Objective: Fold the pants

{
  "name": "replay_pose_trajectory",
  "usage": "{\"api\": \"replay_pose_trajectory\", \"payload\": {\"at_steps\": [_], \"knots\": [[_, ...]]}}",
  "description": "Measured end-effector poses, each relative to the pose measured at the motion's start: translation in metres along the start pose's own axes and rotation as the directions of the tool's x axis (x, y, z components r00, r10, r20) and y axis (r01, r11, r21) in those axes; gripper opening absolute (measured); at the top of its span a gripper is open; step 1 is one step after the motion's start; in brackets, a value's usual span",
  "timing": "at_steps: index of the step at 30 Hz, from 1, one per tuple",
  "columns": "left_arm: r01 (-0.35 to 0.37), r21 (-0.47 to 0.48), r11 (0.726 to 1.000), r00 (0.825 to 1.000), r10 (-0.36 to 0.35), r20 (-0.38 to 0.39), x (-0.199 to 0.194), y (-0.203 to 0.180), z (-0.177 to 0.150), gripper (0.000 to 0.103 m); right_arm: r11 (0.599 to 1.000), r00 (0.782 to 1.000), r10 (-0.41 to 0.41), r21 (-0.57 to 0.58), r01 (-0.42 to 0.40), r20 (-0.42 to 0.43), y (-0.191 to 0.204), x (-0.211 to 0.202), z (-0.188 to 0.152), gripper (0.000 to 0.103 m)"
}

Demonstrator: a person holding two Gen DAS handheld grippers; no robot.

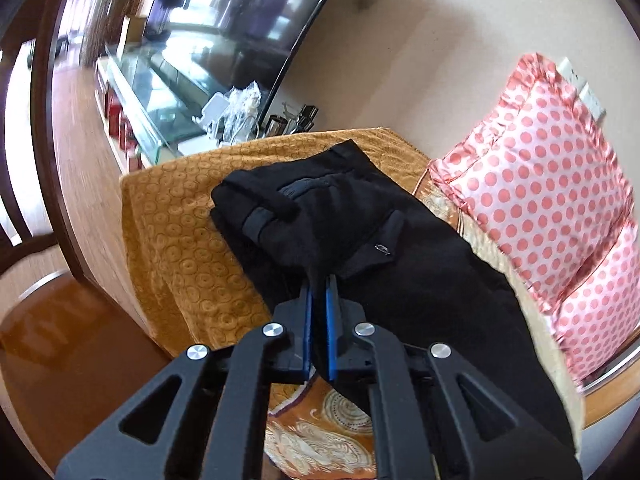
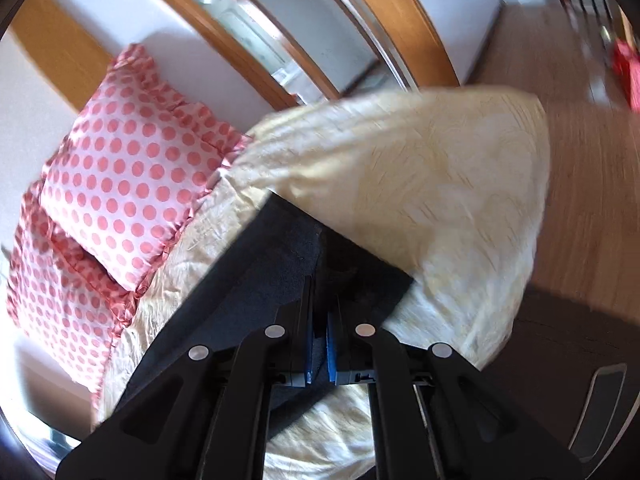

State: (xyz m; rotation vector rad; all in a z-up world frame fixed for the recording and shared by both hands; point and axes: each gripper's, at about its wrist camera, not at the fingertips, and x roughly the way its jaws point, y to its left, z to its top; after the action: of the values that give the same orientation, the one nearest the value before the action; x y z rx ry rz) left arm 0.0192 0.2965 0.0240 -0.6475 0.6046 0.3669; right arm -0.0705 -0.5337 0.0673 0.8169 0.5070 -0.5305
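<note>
We've got a bed with an orange patterned blanket [image 1: 180,216] and a cream quilt [image 2: 420,168], two pink polka-dot pillows [image 1: 552,184] leaning against the off-white wall [image 1: 400,60] at 2 o'clock. Big dark TV [image 1: 240,20] over a glass-topped stand [image 1: 148,92] at 11 o'clock, wood floor [image 2: 580,160], plenty of daylight.

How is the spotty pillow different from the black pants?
The pillow is pink with dots; the pants are plain black. The pillow leans puffy against the wall; the pants lie flat on the bed. The left gripper pinches the pants, not the pillow. Both are fabric.
</note>
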Motion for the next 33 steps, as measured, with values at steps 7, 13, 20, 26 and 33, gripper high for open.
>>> {"api": "replay_pose_trajectory", "payload": {"at_steps": [7, 13, 20, 26, 33], "knots": [[-0.009, 0.019, 1.0, 1.0, 0.009, -0.005, -0.005, 0.003, -0.006, 0.013, 0.995, 0.997, -0.068, -0.071, 0.066, -0.029, 0.003, 0.003, -0.003, 0.005], [-0.068, 0.137, 0.988, 0.99, 0.049, 0.135, -0.044, -0.018, -0.004, 0.02, 0.996, 0.999, -0.05, -0.072, 0.051, 0.008, -0.001, -0.01, -0.006, 0.005], [0.159, 0.354, 0.922, 0.982, -0.185, 0.041, -0.057, -0.087, -0.04, 0.056, 0.979, 0.987, -0.163, -0.125, 0.163, 0.008, 0.003, -0.009, -0.013, 0.045], [0.434, 0.505, 0.746, 0.899, -0.399, -0.183, -0.046, -0.165, -0.102, 0.075, 0.938, 0.949, -0.241, -0.2, 0.282, 0.205, 0.029, -0.049, -0.015, 0.06], [0.549, 0.613, 0.568, 0.833, -0.43, -0.348, -0.029, -0.222, -0.168, 0.081, 0.705, 0.989, 0.129, -0.695, -0.139, -0.067, 0.174, -0.032, -0.111, 0.06]]}}
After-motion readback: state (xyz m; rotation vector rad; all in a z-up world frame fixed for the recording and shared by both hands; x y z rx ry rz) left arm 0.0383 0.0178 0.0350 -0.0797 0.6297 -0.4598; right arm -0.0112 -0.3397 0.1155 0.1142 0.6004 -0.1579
